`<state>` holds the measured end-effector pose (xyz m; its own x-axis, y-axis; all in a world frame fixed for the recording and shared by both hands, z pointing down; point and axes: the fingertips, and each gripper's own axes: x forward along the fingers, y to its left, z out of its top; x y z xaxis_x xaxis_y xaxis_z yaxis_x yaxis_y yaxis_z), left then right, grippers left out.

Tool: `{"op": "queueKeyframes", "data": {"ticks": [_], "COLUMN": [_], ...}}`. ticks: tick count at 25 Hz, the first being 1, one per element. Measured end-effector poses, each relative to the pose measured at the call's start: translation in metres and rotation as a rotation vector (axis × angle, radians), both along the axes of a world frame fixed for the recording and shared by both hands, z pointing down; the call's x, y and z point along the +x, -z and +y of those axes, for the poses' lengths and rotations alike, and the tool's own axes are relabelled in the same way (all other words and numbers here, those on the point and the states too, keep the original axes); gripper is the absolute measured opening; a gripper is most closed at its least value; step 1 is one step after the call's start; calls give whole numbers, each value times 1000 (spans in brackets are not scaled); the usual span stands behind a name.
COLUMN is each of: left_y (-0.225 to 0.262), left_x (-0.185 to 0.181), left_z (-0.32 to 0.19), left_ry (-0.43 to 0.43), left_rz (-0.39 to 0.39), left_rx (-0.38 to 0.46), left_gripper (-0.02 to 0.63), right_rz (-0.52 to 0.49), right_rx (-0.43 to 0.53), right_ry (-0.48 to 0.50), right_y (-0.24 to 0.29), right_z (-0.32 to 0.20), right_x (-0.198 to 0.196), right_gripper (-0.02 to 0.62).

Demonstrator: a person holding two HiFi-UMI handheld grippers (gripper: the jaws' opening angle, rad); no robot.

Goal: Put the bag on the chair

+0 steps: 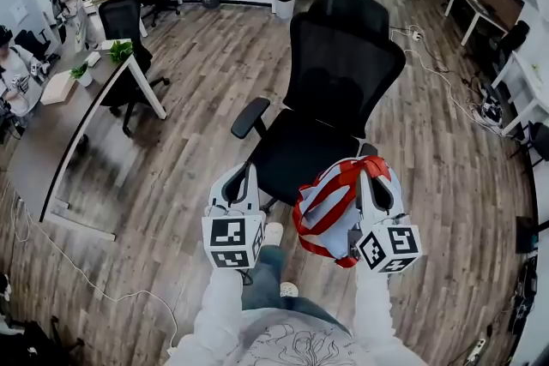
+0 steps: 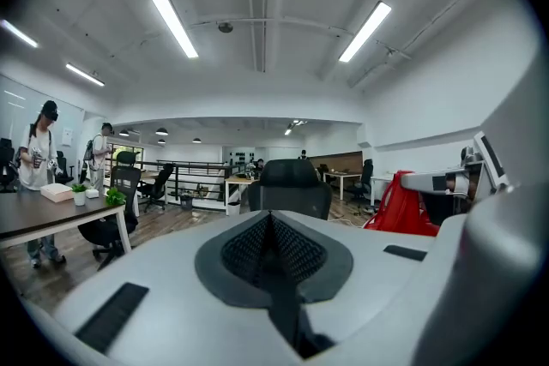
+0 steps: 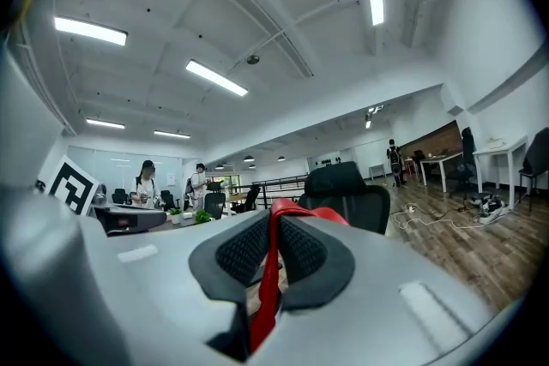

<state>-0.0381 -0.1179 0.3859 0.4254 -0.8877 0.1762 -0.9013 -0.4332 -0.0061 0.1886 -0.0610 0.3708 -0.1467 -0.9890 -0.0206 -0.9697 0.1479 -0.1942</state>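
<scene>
The chair [image 1: 339, 73] is black all over. The bag [image 1: 330, 210] is pale grey-blue with bright red straps. One red strap [image 3: 268, 270] runs between black, fine-dotted pads [image 3: 304, 249]. The left gripper [image 1: 241, 173] and right gripper [image 1: 374, 165] are light grey, with black-and-white square markers [image 1: 228, 233] on their cubes. The floor [image 1: 214, 73] is brown wood planking with greyish streaks. The desk [image 1: 43, 141] has a grey top and white legs, and the plant [image 1: 120, 51] on it is green. The person's jeans [image 1: 264, 274] are blue.

An open-plan office: desks [image 1: 51, 137], swivel chairs [image 1: 343, 56], strip lights [image 2: 174, 23].
</scene>
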Motion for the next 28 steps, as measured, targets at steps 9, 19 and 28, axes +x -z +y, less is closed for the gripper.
{"op": "queueKeyframes", "data": {"ticks": [9, 19, 28], "left_y": [-15, -18, -46], "left_x": [37, 66, 68], "left_z": [-130, -266, -335], "left_ry": [-93, -181, -189], "left_rz": [42, 25, -6], "left_rx": [-20, -46, -102], "left_gripper": [6, 6, 6], "right_rz": [-46, -54, -68], "right_rx": [-28, -62, -174], "right_ry": [-79, -124, -143], "right_y": [-18, -27, -73], "right_z": [-101, -225, -305], "right_x": [15, 34, 57], "right_gripper": [34, 34, 34]}}
